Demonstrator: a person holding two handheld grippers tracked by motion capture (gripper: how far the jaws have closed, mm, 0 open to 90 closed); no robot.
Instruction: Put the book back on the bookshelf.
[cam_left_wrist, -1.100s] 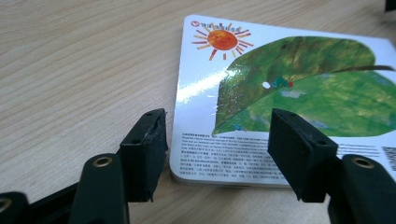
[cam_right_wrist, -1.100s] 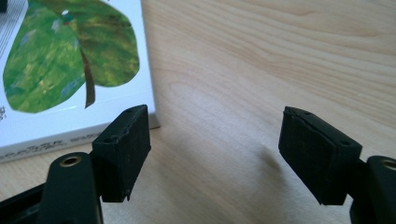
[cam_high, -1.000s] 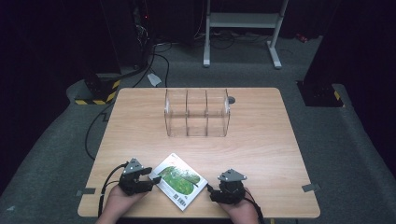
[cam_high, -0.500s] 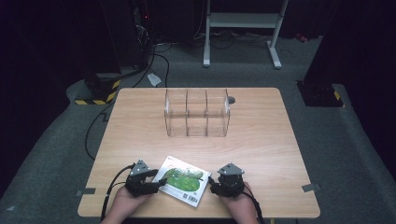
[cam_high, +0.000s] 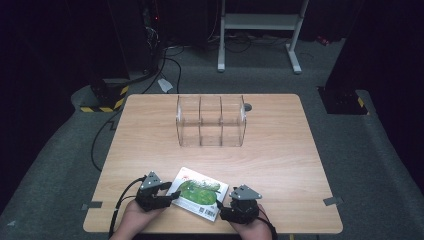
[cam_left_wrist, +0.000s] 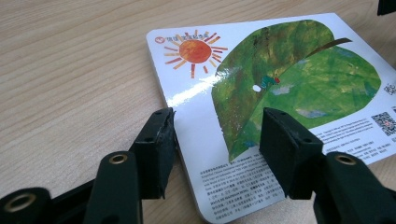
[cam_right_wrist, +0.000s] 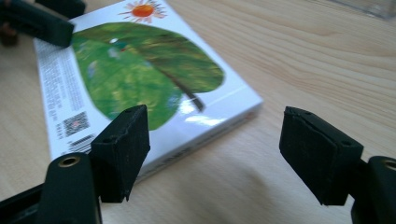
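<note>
Three cameras: one fixed overhead, two low at the near table edge.
High view from above the near side, facing forward and down over the whole table (cam_high: 280, 165), far off. Left gripper view skimming close over the book (cam_left_wrist: 280, 88), looking across it; right gripper view equally close, facing the same book (cam_right_wrist: 140, 79) from its opposite end. Shared by all three: book and surrounding wood.

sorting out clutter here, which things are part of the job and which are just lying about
In the job: book, flat on the table; left gripper, jaws just closing astride its edge; right gripper, open beside it.

Lying about: clear three-bay organizer; white stand; floor cables.
</note>
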